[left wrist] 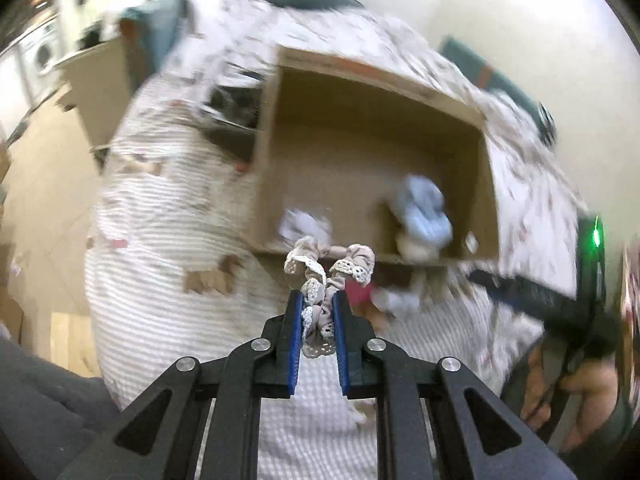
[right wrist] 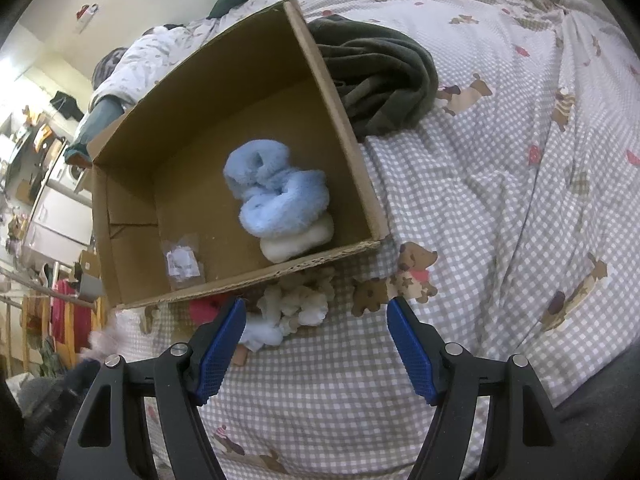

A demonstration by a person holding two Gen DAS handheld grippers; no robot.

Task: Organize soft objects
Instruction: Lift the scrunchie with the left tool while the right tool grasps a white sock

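My left hand-held gripper (left wrist: 319, 312) pinches the lace scrunchie (left wrist: 326, 280) tight, just short of the cardboard box (left wrist: 490, 184) ahead, for dropping in. My right hand-held gripper (right wrist: 316, 344) gapes empty above the pile of scrunchies (right wrist: 292, 308).

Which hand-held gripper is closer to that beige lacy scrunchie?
The left. The left hand-held gripper is shut on the beige lacy scrunchie, just before the cardboard box. The right hand-held gripper is open and empty, off to the side over the checked bedding.
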